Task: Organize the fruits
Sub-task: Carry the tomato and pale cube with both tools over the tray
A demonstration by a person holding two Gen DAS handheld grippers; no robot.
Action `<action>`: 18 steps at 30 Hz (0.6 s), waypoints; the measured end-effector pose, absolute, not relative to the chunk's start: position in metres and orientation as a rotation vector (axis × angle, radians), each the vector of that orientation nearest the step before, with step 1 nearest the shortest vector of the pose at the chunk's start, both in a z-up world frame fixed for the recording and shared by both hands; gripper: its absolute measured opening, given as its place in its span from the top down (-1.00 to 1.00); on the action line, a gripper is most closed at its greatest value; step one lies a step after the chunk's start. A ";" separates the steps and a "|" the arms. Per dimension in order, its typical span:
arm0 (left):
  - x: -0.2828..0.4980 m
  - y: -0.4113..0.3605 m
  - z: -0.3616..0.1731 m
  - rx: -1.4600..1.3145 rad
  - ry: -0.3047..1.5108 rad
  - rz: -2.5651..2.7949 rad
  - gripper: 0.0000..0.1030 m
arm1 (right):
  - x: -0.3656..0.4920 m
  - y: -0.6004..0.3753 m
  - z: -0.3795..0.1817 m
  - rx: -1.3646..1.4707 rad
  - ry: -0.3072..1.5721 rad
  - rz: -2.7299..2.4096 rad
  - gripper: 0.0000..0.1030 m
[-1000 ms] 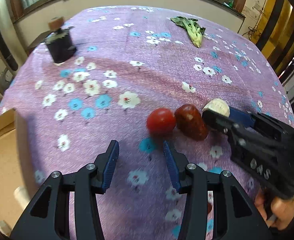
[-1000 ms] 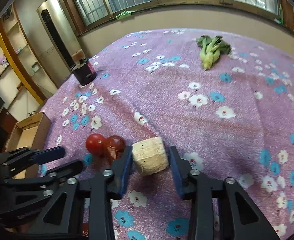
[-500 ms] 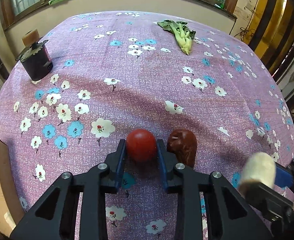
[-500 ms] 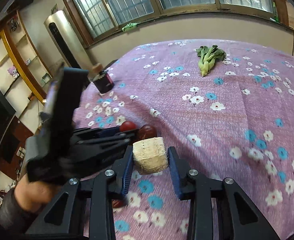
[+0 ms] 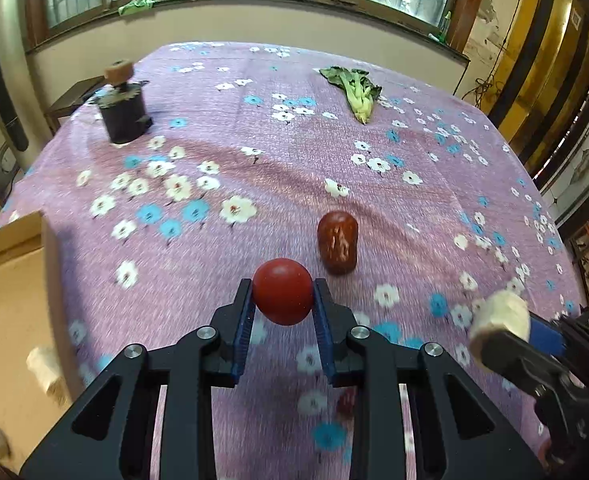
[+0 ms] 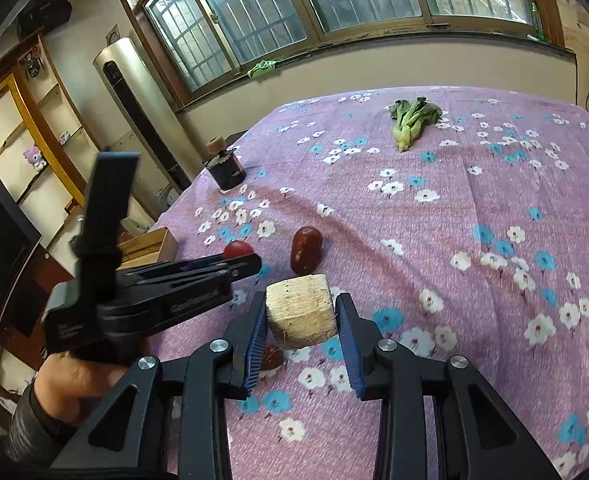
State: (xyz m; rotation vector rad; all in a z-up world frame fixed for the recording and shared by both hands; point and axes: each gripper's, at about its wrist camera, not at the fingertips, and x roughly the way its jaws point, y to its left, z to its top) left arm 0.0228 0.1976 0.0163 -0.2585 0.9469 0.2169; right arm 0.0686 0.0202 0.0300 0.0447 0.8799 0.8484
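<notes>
My left gripper [image 5: 282,300] is shut on a round red tomato [image 5: 282,290] and holds it above the purple flowered tablecloth [image 5: 294,168]. A dark red oblong fruit [image 5: 337,247] stands on the cloth just beyond it; it also shows in the right wrist view [image 6: 305,250]. My right gripper [image 6: 300,320] is shut on a pale beige cut chunk [image 6: 300,310], lifted off the cloth. That chunk shows at the right of the left wrist view [image 5: 499,318]. A small red fruit [image 6: 272,356] lies on the cloth under the right gripper.
A green leafy vegetable [image 5: 354,90] lies at the far side of the table. A dark jar with a cork top [image 5: 122,110] stands at the far left. A cardboard box [image 5: 10,280] sits beside the table's left edge. Windows run along the back wall.
My left gripper closed on the tomato and lifted it off the cloth, away from the dark red fruit. My right gripper rose and drew back with the beige chunk.
</notes>
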 end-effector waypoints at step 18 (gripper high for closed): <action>-0.071 0.217 0.041 -0.229 0.866 0.370 0.50 | 0.007 0.055 0.040 0.013 0.874 0.954 0.33</action>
